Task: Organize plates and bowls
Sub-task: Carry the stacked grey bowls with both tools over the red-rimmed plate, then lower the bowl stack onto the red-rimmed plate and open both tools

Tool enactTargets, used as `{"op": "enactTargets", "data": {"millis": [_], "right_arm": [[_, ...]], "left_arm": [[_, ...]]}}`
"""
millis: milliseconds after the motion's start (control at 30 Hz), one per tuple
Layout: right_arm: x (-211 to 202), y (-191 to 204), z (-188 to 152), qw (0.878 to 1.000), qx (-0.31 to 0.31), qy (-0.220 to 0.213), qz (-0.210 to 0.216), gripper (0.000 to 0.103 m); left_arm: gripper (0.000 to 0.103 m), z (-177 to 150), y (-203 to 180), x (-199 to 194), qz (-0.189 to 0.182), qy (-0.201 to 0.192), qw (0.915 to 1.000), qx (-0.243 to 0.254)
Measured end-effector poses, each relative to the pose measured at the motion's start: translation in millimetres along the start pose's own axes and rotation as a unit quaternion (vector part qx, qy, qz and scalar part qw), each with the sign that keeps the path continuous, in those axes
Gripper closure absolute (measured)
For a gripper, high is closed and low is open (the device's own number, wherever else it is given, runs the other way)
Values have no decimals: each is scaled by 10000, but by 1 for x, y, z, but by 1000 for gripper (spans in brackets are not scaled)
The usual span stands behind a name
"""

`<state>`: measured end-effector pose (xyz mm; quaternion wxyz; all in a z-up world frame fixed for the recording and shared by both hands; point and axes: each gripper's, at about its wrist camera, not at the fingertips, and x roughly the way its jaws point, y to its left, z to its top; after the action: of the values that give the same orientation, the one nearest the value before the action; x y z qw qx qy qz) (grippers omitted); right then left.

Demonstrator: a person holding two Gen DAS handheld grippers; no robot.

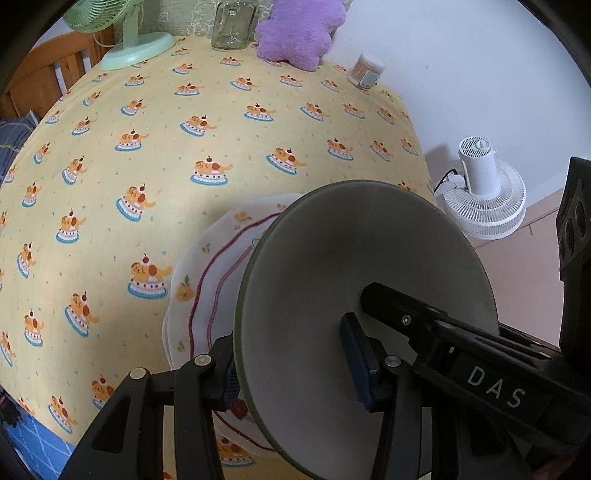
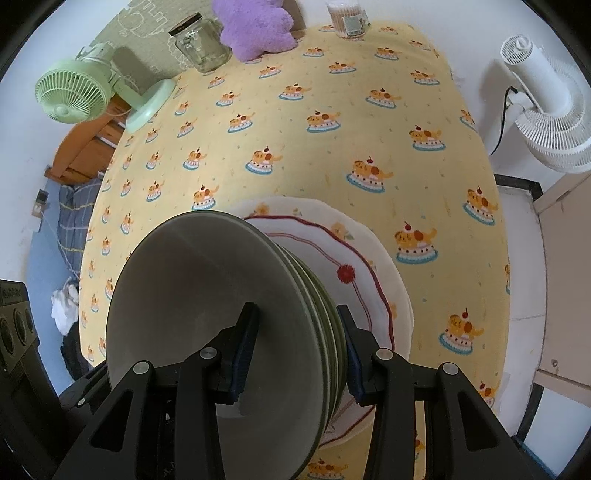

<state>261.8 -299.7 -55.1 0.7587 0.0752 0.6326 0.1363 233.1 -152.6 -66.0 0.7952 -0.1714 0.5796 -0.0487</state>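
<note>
Both the left gripper (image 1: 291, 373) and right gripper (image 2: 295, 354) are clamped on the rim of the stacked grey-green ceramic bowls (image 2: 207, 310). The stack sits over the scalloped white plate with red line (image 2: 373, 266) near the yellow cake-print tablecloth's (image 1: 221, 133) near edge; open cloth lies beyond.

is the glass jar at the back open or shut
Open, as far as the views show: the glass jar stands upright near the purple plush, its dark-rimmed mouth bare, no lid visible on it.
</note>
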Motion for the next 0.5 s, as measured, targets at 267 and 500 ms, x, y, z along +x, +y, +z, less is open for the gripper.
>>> {"op": "enactTargets", "data": {"millis": [267, 500], "right_arm": [[2, -1, 0, 9999, -34, -33, 99, 57], [-1, -12, -5, 9999, 16, -170, -17, 37]], "left_arm": [[56, -2, -1, 0, 60, -78, 10000, 3], [27, -8, -1, -2, 431, -157, 9989, -111]]}}
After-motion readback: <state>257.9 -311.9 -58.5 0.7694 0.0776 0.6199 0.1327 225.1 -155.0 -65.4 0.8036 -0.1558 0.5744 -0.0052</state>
